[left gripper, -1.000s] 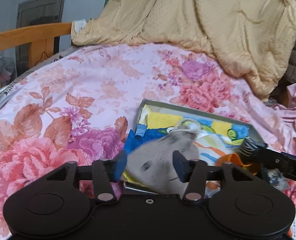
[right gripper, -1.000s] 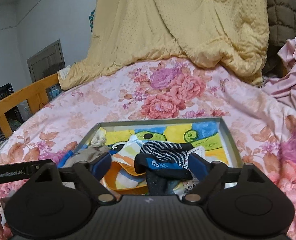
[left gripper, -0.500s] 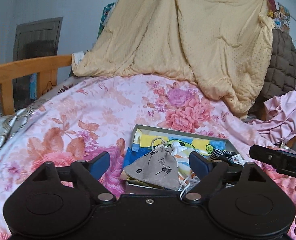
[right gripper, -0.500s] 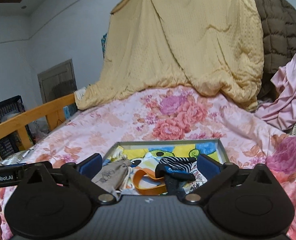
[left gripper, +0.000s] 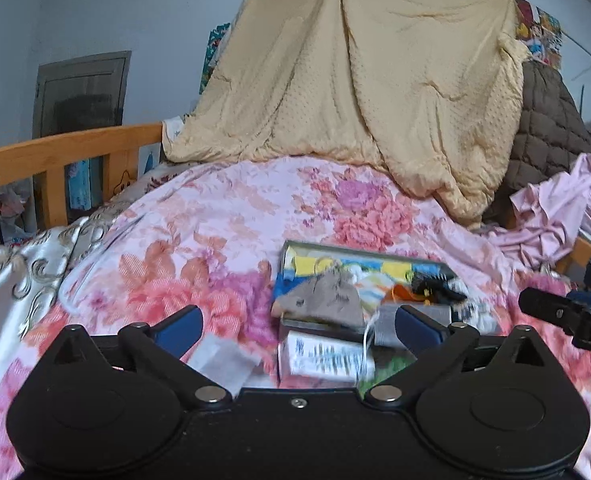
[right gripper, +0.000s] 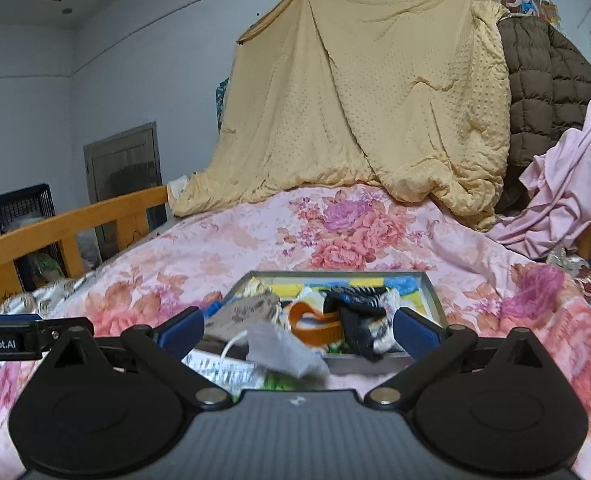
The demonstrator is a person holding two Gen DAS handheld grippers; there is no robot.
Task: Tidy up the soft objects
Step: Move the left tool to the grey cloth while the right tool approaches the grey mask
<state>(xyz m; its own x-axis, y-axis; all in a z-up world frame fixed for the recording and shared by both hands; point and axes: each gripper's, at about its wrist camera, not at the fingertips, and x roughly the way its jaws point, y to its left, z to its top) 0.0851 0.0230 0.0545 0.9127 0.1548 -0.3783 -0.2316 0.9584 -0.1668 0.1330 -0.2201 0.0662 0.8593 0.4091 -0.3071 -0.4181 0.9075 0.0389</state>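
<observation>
Left wrist view: the left gripper (left gripper: 297,326) is held low over a floral bedspread (left gripper: 223,232), pointed toward the head of the bed, its blue-padded fingers (left gripper: 179,326) spread wide apart and gripping nothing. Ahead lies a shallow metal tray (left gripper: 291,246) with a cartoon-printed base. A grey drawstring pouch (left gripper: 323,300) slumps over the tray's near-left edge; an orange strap (left gripper: 401,292) and a black-and-white striped sock (left gripper: 435,284) lie toward its right side. Just beside the tray's near edge, a printed package (left gripper: 327,358) and a pale flat packet (left gripper: 225,362) rest on the bedspread, both blurred. The right gripper (left gripper: 567,316) enters from the right edge; only its black side shows here.

Right wrist view: the right gripper (right gripper: 297,326) likewise sits low and level, facing the tray (right gripper: 433,290) squarely, its blue fingers (right gripper: 417,332) wide open and empty. Inside the tray, the pouch (right gripper: 247,308) lies at the left, the orange strap (right gripper: 313,324) in the middle and the striped sock (right gripper: 355,312) draped toward the near-right edge. A pale packet (right gripper: 279,350) and a white cord (right gripper: 233,344) lie at the tray's near edge, blurred. The left gripper (right gripper: 27,340) shows at the left margin. A yellow quilt (right gripper: 359,108) hangs behind the bed, a brown padded coat (right gripper: 547,92) and pink cloth (right gripper: 567,196) at right.
</observation>
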